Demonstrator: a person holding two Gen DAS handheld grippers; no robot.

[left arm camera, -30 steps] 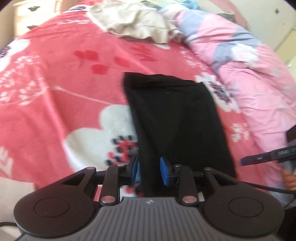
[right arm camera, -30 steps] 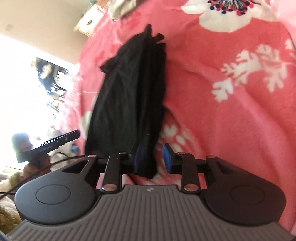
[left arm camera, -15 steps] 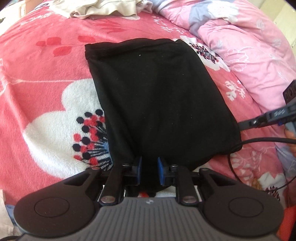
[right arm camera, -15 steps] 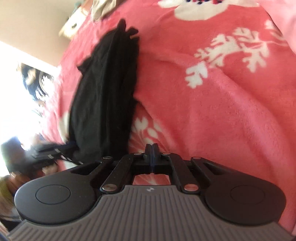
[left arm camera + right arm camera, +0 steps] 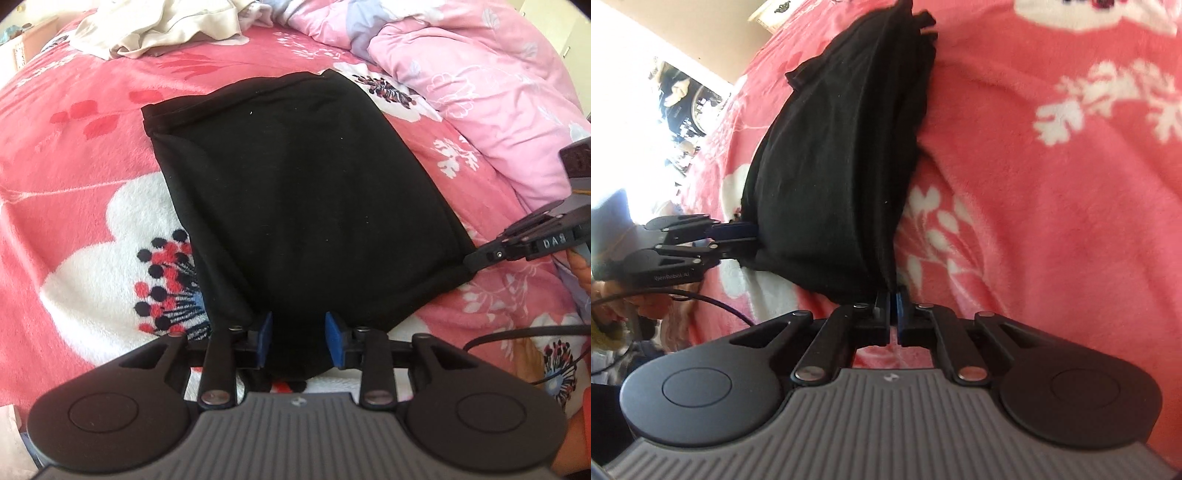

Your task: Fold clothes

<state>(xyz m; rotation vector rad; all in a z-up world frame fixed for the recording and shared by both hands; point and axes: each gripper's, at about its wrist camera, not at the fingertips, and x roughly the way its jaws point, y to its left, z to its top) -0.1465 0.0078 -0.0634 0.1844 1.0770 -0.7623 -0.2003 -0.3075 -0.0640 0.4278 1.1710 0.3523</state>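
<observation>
A bed carries everything, covered with a coral-pink fleece blanket (image 5: 92, 155) that has big white flowers printed on it. A folded black garment (image 5: 295, 199) lies flat on the blanket in the middle. At the far left, a crumpled beige cloth (image 5: 155, 26) rests on it. On the far right side lies a bunched light pink quilt (image 5: 480, 85).

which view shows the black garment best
The left wrist view: the black garment lies spread across the red floral blanket with nearly its whole outline visible. The right wrist view shows it edge-on, stacked folded layers along one side.
</observation>
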